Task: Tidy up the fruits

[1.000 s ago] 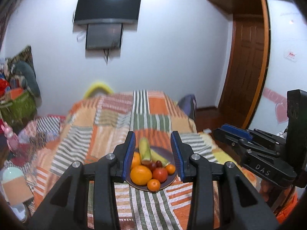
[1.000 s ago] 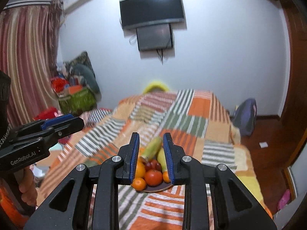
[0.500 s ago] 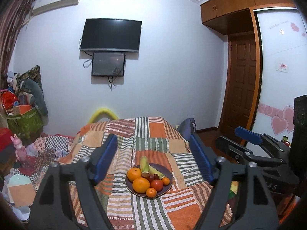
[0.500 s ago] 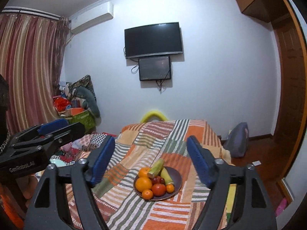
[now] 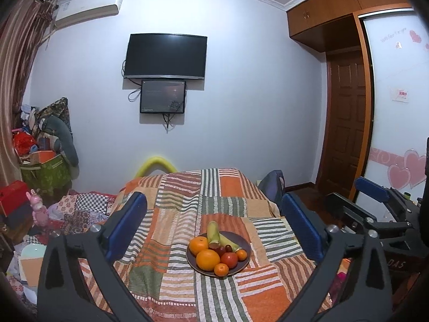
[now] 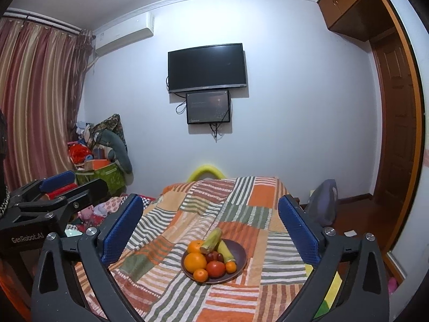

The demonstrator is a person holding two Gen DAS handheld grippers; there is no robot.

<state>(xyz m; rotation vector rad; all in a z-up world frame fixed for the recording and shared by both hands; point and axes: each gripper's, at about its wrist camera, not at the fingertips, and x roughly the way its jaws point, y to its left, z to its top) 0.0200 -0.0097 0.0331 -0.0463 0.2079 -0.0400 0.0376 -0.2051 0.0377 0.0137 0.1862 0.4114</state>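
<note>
Fruits [image 5: 214,252] heaped on dark round plate [image 5: 245,244]: oranges at plate's left and front, red tomato front-right, grapes centre, green-yellow stalks at rear.

Home bedroom. Bed with striped patchwork blanket [image 5: 187,214] at 6 o'clock, wall-mounted TV [image 5: 165,57] at 12, split air conditioner [image 5: 88,10] at 10. Curtains [image 6: 34,102] at 9, wooden door [image 5: 346,123] and wardrobe at 3.

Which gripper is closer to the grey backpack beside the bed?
Right. The right gripper, jaws open, sees the backpack ahead to its right. The left gripper, also open, is on the right gripper's far side from it.
</note>
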